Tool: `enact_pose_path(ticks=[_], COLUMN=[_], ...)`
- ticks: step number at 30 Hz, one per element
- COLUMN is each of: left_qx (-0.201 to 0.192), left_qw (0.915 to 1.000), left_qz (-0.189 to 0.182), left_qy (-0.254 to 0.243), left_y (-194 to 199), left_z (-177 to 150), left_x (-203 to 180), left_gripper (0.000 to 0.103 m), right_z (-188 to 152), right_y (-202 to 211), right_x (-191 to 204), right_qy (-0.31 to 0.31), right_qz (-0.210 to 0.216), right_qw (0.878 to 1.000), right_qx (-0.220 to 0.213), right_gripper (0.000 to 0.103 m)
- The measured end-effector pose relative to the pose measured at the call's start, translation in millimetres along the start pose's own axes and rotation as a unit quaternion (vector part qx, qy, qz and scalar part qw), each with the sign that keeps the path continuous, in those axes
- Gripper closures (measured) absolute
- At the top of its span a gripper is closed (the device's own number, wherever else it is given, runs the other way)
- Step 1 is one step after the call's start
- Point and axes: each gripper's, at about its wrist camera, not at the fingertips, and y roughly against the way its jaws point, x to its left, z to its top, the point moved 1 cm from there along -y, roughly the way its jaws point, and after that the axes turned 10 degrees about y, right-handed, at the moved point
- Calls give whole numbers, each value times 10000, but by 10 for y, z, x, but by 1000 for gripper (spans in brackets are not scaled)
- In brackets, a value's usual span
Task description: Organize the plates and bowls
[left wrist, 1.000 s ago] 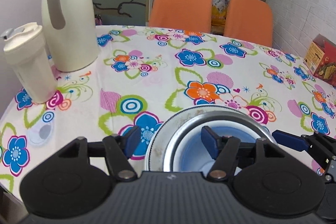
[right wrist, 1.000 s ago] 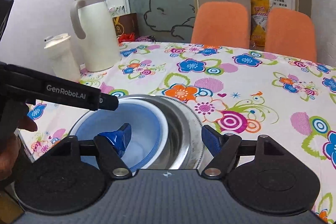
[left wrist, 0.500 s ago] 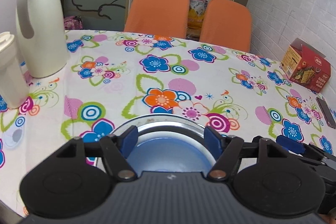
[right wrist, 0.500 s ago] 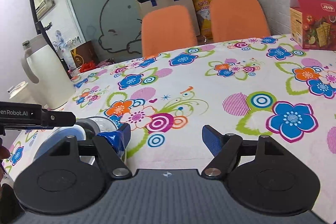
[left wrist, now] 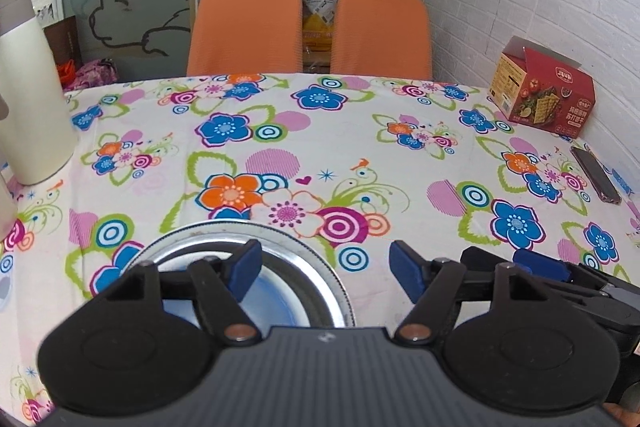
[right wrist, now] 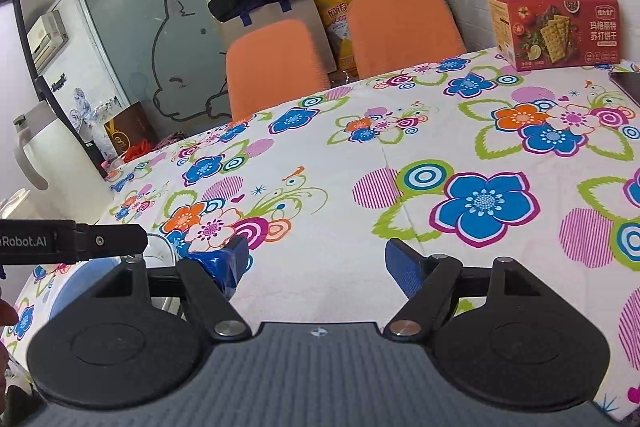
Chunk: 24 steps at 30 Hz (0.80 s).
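A floral tablecloth (left wrist: 360,155) covers the table, two orange chairs (left wrist: 246,27) behind it. The left gripper (left wrist: 324,267) is spread wide and empty; beneath its left finger sits a metal plate (left wrist: 320,267) with a blue bowl (left wrist: 272,303) nested inside. The right gripper (right wrist: 316,263), also wide and empty, has the blue bowl at its lower left. A cracker box (right wrist: 556,23) stands far ahead on its right.

Both mounted low behind gripper fingers, facing across the flower-print tablecloth (left wrist: 360,155) toward two orange chairs (right wrist: 276,67). Left view close over the round steel plate (left wrist: 320,267); right view angled rightward. Shared: red cracker box (left wrist: 544,87).
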Motion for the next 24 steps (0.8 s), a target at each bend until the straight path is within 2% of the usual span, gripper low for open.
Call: enact_pose_path(ticks=[5,13,16,20,24], left_qx=[-96,-669,-733,-770,-831], left_qw=[10000,9977,9972,9970,9962], left_qz=[-18,16,-7,95,258], left_qy=[1,66,153,-8,10], left_y=[90,499,625,760,878], left_z=[-69,-349,-497,-778,-1099], left_x=[-78,-142,-134,-157,-97], left_gripper=[27,23,22,22,22], right_z=[-21,-127,-195,-316,-507], right_y=[125,446,620,803,909], right_x=[-43,54,109,171,227], right_qy=[-102,-121,-25,105,215], right_qz=[-48,30,-94,-191,-236], right_qw=[9999,9993,9985,9974,9974], right_qx=[-112,-346,-530,-683,-654], right_gripper=[41,41,41,40,40])
